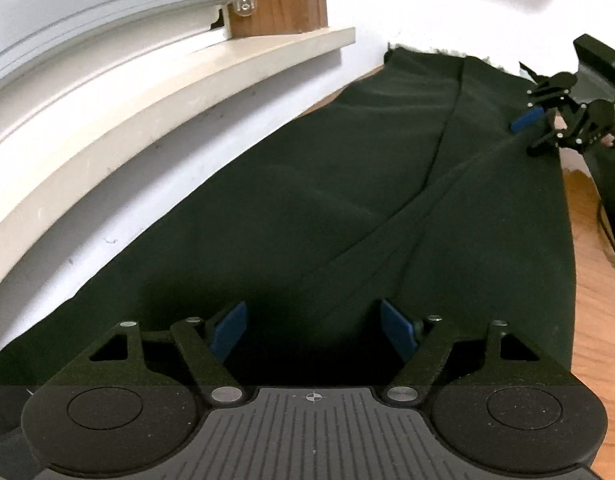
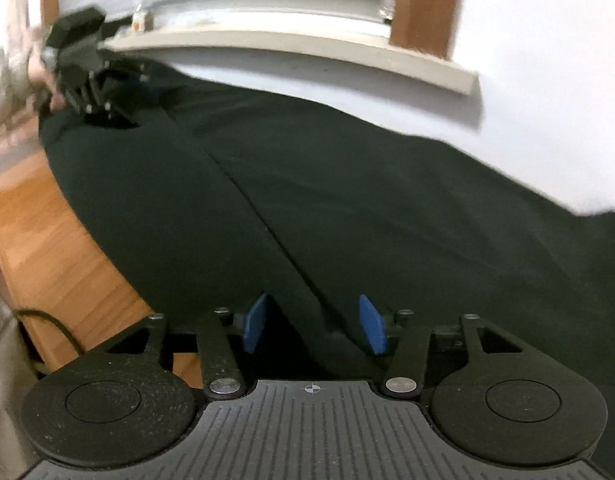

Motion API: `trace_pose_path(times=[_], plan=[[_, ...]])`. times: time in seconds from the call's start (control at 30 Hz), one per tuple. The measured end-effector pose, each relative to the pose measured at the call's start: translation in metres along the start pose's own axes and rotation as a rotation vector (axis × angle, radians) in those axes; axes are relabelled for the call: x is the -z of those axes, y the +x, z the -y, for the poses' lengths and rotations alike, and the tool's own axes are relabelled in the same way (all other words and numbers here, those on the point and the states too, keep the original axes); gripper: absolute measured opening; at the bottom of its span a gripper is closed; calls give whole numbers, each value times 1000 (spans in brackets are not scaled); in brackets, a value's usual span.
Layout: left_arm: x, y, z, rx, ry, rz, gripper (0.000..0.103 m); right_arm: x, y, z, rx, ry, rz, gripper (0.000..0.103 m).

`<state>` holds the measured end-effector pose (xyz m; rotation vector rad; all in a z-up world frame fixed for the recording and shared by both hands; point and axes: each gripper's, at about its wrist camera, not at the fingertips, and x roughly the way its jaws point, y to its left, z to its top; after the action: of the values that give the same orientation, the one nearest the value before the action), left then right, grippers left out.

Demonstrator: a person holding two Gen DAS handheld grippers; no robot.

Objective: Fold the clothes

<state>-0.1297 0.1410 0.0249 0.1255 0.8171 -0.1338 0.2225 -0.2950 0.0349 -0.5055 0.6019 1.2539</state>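
Observation:
A dark green garment (image 1: pixel 347 200) lies spread along a wooden table against the wall, with a long fold line running through it; it also fills the right wrist view (image 2: pixel 367 208). My left gripper (image 1: pixel 313 330) is open, its blue pads low over one end of the cloth, with nothing between them. My right gripper (image 2: pixel 313 326) is open over the opposite end, straddling the fold edge. Each gripper shows small in the other's view: the right gripper (image 1: pixel 547 124) at the far end, the left gripper (image 2: pixel 107 96) at the far left.
The wooden table (image 1: pixel 595 280) shows bare along the garment's near side, also in the right wrist view (image 2: pixel 47 240). A white wall and a beige window sill (image 1: pixel 187 76) run along the far side. A black cable (image 2: pixel 47 320) hangs off the table edge.

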Motion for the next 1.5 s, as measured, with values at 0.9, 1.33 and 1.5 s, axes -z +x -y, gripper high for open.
trace_pose_path(times=[0.9, 1.33, 1.5], plan=[[-48, -56, -34, -463, -182, 268, 8, -160, 69, -59, 526, -319, 232, 38], [-69, -22, 16, -202, -126, 341, 60, -54, -9, 20, 546, 43, 200, 69], [-100, 31, 35, -51, -106, 326, 66, -2, -47, 55, 556, 240, 205, 69]])
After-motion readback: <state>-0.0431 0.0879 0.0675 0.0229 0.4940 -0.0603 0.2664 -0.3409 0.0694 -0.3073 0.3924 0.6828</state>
